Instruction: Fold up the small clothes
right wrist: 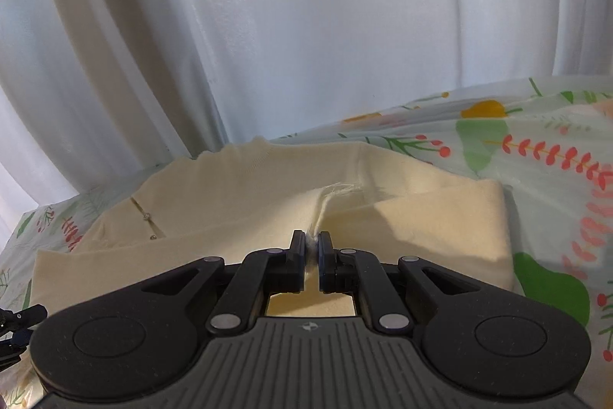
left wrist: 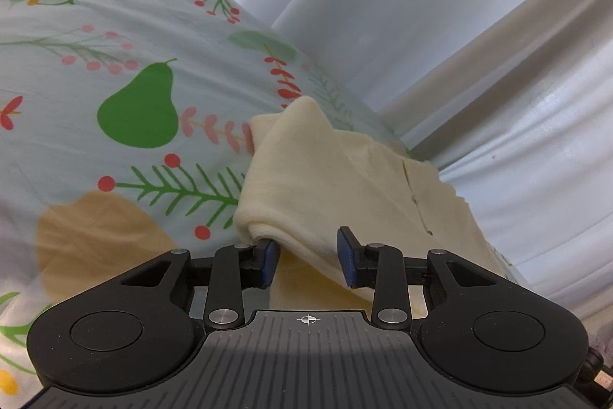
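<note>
A cream knitted garment lies partly folded on a patterned sheet. In the left wrist view my left gripper is open, its blue pads either side of a folded edge of the garment, with cloth lying over the left pad. In the right wrist view the same garment spreads across the sheet, a small buttoned placket at its left. My right gripper is shut on a pinched ridge of the cream cloth near the garment's middle.
White curtains hang close behind the bed edge in both views. The sheet has pears, berries and leaf sprigs printed on it. The tip of the other gripper shows at the lower left of the right wrist view.
</note>
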Demonstrator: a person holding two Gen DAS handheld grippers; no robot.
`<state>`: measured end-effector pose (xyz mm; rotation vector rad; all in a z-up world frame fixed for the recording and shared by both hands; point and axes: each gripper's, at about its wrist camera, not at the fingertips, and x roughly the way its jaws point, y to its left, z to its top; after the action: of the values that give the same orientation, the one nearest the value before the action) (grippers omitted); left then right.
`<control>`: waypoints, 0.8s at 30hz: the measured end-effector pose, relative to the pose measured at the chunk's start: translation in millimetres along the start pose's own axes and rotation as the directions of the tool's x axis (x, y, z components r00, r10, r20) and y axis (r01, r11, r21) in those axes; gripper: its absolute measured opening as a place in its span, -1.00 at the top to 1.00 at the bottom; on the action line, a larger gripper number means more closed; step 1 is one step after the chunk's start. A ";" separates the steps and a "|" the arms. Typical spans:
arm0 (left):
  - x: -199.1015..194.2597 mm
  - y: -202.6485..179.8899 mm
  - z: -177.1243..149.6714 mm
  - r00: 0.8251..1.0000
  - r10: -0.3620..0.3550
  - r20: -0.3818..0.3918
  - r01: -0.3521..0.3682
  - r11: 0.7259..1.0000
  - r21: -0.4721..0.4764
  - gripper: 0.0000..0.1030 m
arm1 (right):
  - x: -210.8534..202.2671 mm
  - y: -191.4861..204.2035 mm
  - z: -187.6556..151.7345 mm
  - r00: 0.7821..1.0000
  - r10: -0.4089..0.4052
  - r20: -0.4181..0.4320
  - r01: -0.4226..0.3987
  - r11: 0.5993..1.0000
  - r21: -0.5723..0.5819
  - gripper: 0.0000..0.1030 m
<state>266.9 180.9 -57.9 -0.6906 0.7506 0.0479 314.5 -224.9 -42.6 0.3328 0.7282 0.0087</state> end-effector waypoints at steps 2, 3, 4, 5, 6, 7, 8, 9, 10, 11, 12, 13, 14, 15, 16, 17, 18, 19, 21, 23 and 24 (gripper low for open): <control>3.9 -2.9 0.8 1.000 -0.002 -0.006 0.002 1.000 0.011 0.44 | 4.9 -14.6 -5.1 0.999 0.024 -0.047 -0.022 0.999 0.036 0.86; 5.0 -4.1 1.1 1.000 0.003 -0.010 -0.003 1.000 0.019 0.45 | 5.8 -20.2 -6.7 0.997 0.039 -0.059 -0.036 0.998 0.053 0.83; 6.0 -5.6 1.5 1.000 0.006 -0.012 -0.006 1.000 0.028 0.45 | 8.2 -24.4 -7.4 0.996 0.056 -0.074 -0.051 0.996 0.073 0.82; 6.4 -6.6 2.0 1.000 0.007 -0.013 -0.006 0.999 0.035 0.45 | 11.2 -28.2 -7.4 0.994 0.073 -0.087 -0.064 0.993 0.099 0.76; 6.1 -7.7 1.9 1.000 0.006 -0.016 -0.005 0.999 0.042 0.45 | 15.5 -31.0 -8.3 0.991 0.090 -0.095 -0.077 0.989 0.130 0.73; 6.9 -8.6 2.4 1.000 0.005 -0.019 -0.004 0.999 0.048 0.45 | 19.2 -34.4 -8.1 0.989 0.114 -0.099 -0.097 0.982 0.161 0.73; 7.4 -9.4 2.5 1.000 0.003 -0.022 -0.002 0.999 0.053 0.45 | 24.0 -34.3 -8.6 0.985 0.140 -0.098 -0.119 0.974 0.193 0.73; 8.1 -10.1 2.6 1.000 0.001 -0.027 0.001 0.998 0.059 0.45 | 26.8 -34.7 -7.7 0.983 0.154 -0.096 -0.132 0.970 0.205 0.78; 8.9 -10.9 2.6 0.999 -0.001 -0.032 0.003 0.998 0.063 0.43 | 30.7 -32.7 -6.8 0.983 0.158 -0.097 -0.135 0.969 0.208 0.88; 9.9 -11.8 3.0 0.999 -0.003 -0.040 0.006 0.998 0.063 0.38 | 32.5 -29.5 -5.7 0.985 0.146 -0.096 -0.126 0.973 0.193 0.88; 10.1 -12.2 3.9 0.999 -0.008 -0.045 0.011 0.998 0.059 0.32 | 30.1 -23.4 -3.5 0.988 0.125 -0.087 -0.110 0.980 0.163 0.89; 10.0 -12.5 5.8 0.998 -0.014 -0.054 0.017 0.998 0.055 0.32 | 20.5 -15.0 -0.1 0.995 0.098 -0.036 -0.094 0.991 0.100 0.89; 10.4 -12.6 7.2 0.998 -0.017 -0.062 0.020 0.998 0.052 0.32 | 13.0 -10.3 2.2 0.997 0.077 0.010 -0.077 0.995 0.064 0.89; 10.8 -12.2 8.4 0.997 -0.026 -0.068 0.029 0.999 0.044 0.32 | 3.8 -5.3 4.9 0.997 0.045 0.065 -0.046 0.999 0.026 0.89; 10.9 -10.7 9.8 0.996 -0.045 -0.072 0.047 0.999 0.025 0.31 | -4.0 -1.2 7.8 0.994 0.006 0.107 -0.006 1.000 -0.002 0.89; 11.6 -9.6 10.8 0.995 -0.059 -0.075 0.060 0.998 0.006 0.31 | -11.1 0.6 10.0 0.990 -0.021 0.140 0.024 1.000 -0.019 0.89; 12.4 -9.0 11.2 0.995 -0.066 -0.079 0.066 0.998 -0.005 0.31 | -15.9 0.5 11.9 0.985 -0.040 0.167 0.047 0.998 -0.037 0.89; 14.3 -8.6 11.0 0.993 -0.074 -0.088 0.073 0.997 -0.015 0.31 | -18.8 -0.1 12.2 0.982 -0.055 0.181 0.066 0.997 -0.050 0.89; 18.0 -8.1 9.4 0.991 -0.080 -0.111 0.078 0.997 -0.025 0.31 | -20.6 -3.8 12.4 0.980 -0.079 0.184 0.094 0.993 -0.077 0.89; 22.1 -9.9 5.3 0.988 -0.071 -0.138 0.072 0.997 0.000 0.31 | -17.3 -11.6 9.3 0.980 -0.115 0.163 0.129 0.989 -0.073 0.89; 22.9 -10.4 3.8 0.987 -0.069 -0.143 0.071 0.997 0.011 0.32 | -15.0 -16.5 7.8 0.980 -0.135 0.148 0.146 0.987 -0.063 0.89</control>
<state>289.1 170.6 -64.8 -0.7100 0.8625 -0.0719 306.5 -244.7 -32.4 0.2083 0.6054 -0.1207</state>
